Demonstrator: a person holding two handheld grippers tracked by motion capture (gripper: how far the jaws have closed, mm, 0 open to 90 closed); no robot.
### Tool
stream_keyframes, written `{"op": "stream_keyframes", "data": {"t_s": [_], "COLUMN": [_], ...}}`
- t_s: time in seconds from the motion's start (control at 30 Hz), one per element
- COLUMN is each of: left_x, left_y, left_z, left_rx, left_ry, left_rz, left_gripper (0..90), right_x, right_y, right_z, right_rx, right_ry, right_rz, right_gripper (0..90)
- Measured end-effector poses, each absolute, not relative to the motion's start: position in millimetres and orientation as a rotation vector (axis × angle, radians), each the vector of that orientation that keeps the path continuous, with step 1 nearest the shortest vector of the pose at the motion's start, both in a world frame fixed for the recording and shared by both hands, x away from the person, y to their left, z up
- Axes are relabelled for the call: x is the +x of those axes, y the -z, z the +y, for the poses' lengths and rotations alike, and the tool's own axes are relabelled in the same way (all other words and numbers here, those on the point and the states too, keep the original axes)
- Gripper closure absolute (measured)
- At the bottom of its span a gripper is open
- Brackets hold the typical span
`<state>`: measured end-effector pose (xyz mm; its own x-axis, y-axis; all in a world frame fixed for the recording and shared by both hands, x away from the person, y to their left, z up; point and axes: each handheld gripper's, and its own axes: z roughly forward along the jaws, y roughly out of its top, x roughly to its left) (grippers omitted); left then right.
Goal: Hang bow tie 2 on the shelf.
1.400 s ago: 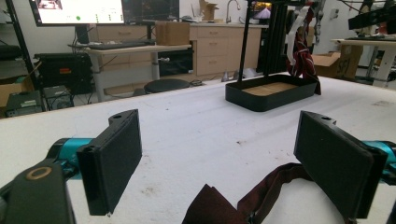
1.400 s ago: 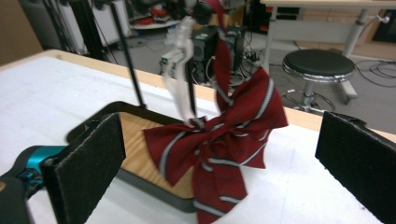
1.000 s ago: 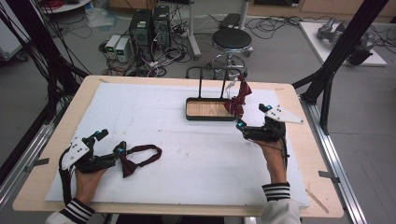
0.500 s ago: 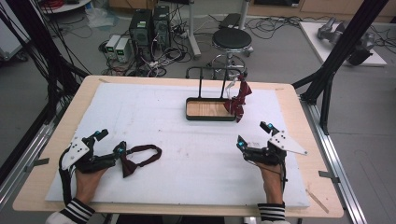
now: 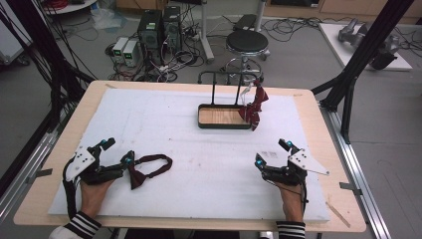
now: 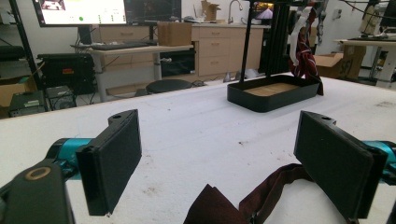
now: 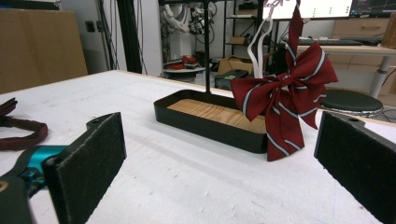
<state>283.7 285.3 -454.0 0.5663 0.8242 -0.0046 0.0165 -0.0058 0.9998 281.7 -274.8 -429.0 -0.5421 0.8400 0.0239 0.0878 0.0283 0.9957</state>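
Right tool [image 5: 272, 156] back from striped dark-red bow tie [image 5: 253, 107], w/ white stripes.

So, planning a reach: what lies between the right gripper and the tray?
Nothing: in the high view, bare white mat separates the right gripper from the tray.
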Motion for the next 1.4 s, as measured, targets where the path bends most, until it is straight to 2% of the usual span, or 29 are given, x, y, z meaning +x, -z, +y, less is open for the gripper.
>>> {"op": "stream_keyframes", "data": {"t_s": [0.53,0.73,1.4], "left_x": [284.6,285.5,306.8], "left_y": [452.9,435.9,394.5], "left_z": [288.0,290.4,285.7], "left_rx": [1.431,1.440,1.997], "left_ry": [-0.727,-0.703,-0.524], "left_rz": [0.778,0.741,0.527], "left_gripper": [14.7,14.3,14.4], "right_x": [278.8,278.4,276.8], "right_y": [435.8,437.1,447.4], "right_z": [-275.4,-276.1,-280.5], "right_rx": [0.960,0.955,0.981], "right_ry": [-1.560,-1.567,-1.566], "right_rz": [1.695,1.687,1.696], "right_gripper": [1.1,1.1,1.1]}}
